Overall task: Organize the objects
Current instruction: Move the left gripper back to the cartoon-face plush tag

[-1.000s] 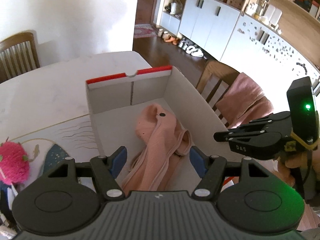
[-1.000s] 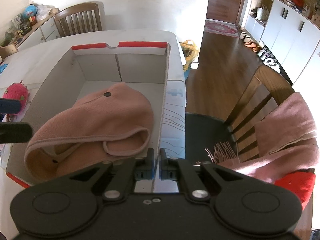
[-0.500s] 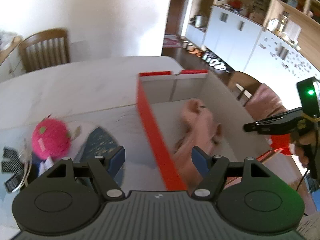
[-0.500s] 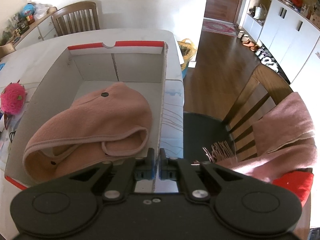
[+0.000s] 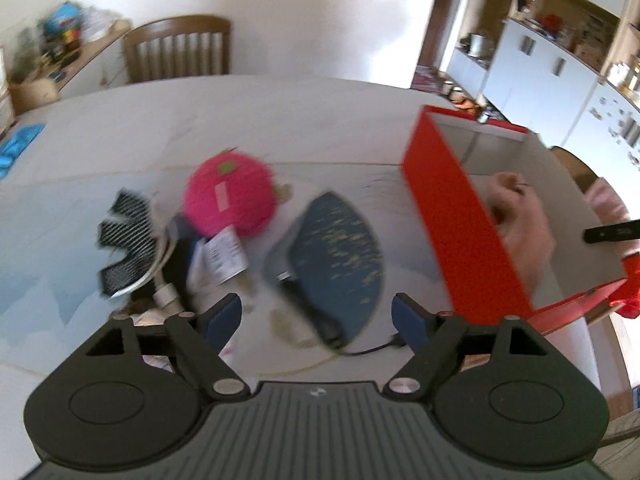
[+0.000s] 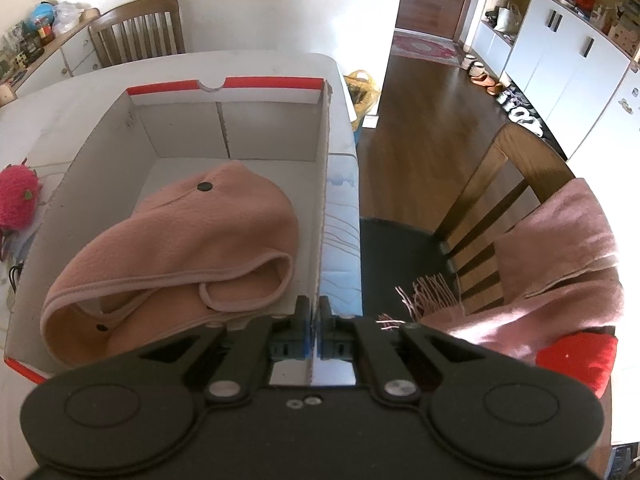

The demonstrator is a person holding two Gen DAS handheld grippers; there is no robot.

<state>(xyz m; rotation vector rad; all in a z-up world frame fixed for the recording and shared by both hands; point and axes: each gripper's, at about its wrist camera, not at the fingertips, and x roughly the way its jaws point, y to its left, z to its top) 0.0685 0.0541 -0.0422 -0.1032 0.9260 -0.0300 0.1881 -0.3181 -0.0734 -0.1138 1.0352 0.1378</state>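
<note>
Hovering my wide-open left claw (image 5: 316, 316), jaws just widened around nothing, near the soft, light pink fuzzy plush ball (image 5: 230, 196); I'd pinch its middle. Right claw (image 6: 314, 320) clamps the red-and-white cardboard box (image 6: 324, 160) wall.

the left gripper (image 5: 317, 316) is pointed steeply downward, its jaws set wide and just opened further, with nothing gripped between them. the right gripper (image 6: 315, 334) is likewise angled down, its jaws pressed together, nothing seen clamped.
</note>
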